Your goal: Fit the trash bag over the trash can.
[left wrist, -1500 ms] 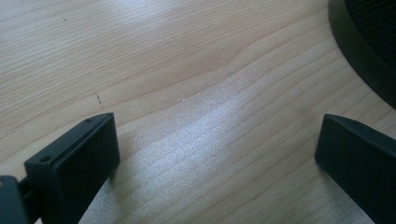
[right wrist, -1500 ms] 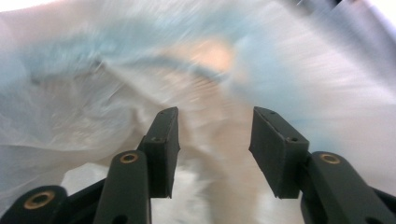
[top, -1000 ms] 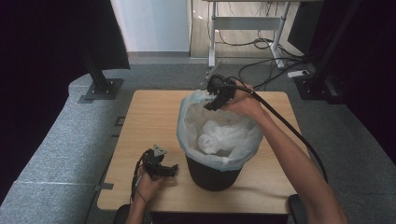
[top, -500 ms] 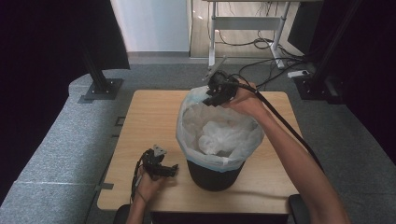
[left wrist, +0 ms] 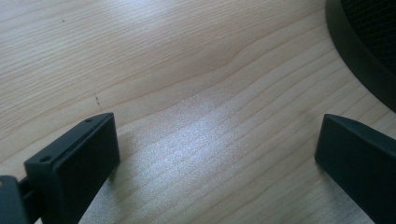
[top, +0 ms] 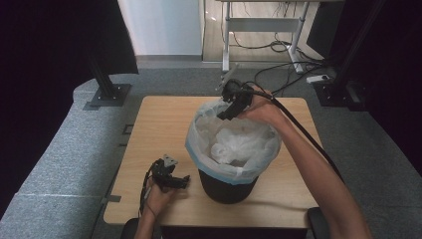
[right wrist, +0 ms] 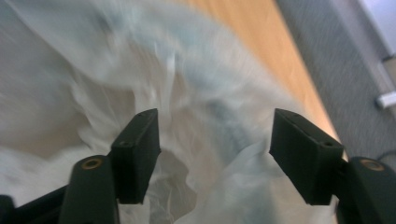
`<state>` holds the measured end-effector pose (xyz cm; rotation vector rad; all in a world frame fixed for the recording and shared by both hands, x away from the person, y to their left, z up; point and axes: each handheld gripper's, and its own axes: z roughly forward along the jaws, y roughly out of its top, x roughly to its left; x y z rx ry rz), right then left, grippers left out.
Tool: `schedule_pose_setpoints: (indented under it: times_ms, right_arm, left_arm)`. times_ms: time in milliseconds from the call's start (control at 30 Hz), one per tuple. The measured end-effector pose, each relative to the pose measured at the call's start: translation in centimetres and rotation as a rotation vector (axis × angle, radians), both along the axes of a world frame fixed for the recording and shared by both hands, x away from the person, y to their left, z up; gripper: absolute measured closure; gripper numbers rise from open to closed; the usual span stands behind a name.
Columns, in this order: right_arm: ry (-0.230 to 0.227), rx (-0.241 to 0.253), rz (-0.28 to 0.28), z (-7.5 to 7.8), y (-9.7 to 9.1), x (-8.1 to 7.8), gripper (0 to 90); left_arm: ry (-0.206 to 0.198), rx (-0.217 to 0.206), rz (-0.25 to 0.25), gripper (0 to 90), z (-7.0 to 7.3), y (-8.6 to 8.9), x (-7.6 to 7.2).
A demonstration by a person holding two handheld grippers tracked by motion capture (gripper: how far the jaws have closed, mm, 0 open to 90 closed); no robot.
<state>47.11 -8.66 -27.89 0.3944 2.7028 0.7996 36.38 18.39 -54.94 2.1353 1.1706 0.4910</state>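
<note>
L gripper [top: 183,180] sits low on the wooden table [top: 154,129], near-left corner, just beside the base of the black bin [top: 226,185]. Person's left hand [top: 158,191] wraps the body, forearm cut off at the bottom edge. In the left gripper view the jaws stand wide apart w/ bare wood grain between them, nothing held; both jaws cropped by the frame, and the bin shows as a dark curved rim at top right, not touching either jaw.

Bin is mid-table, lined w/ a white plastic bag [top: 234,144], bag edge w/ a bluish band folded out over the rim. Bag bunches in folds inside; can't tell if anything lies under them. Bin's lower body mostly hidden by the overhanging bag.

R gripper [top: 225,114] is at the far rim of the bin, tilted down toward the bag edge; right hand [top: 263,110] behind it, cable [top: 303,137] trailing along the forearm. Its jaws have just been opening. Right gripper view: jaws roughly half apart, crumpled bag film [right wrist: 205,186] in the gap, pads not pressing on it as far as I can see. View is motion-blurred, so whether a fold touches the left jaw – can't tell. Table edge + grey floor matting at top right of that view.
</note>
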Motion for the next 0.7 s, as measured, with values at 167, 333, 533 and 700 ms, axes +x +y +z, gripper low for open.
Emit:
schedule_pose_setpoints:
  times_ms: [167, 333, 533, 700]
  right_arm:
    - [-0.054, 0.088, 0.021, 2.7, 0.5, -1.8, 33.5]
    - [0.043, 0.127, 0.155, 2.5, 2.2, -4.3, 48.5]
    - [0.156, 0.028, 0.264, -0.8, 5.3, -6.1, 57.6]
    - [0.219, -0.113, 0.257, -4.4, 6.9, -5.7, 59.2]
  left_arm:
    - [0.000, 0.000, 0.000, 0.0, 0.0, 0.0, 0.0]
    - [0.000, 0.000, 0.000, 0.0, 0.0, 0.0, 0.0]
    - [0.000, 0.000, 0.000, 0.0, 0.0, 0.0, 0.0]
    - [0.000, 0.000, 0.000, 0.0, 0.0, 0.0, 0.0]
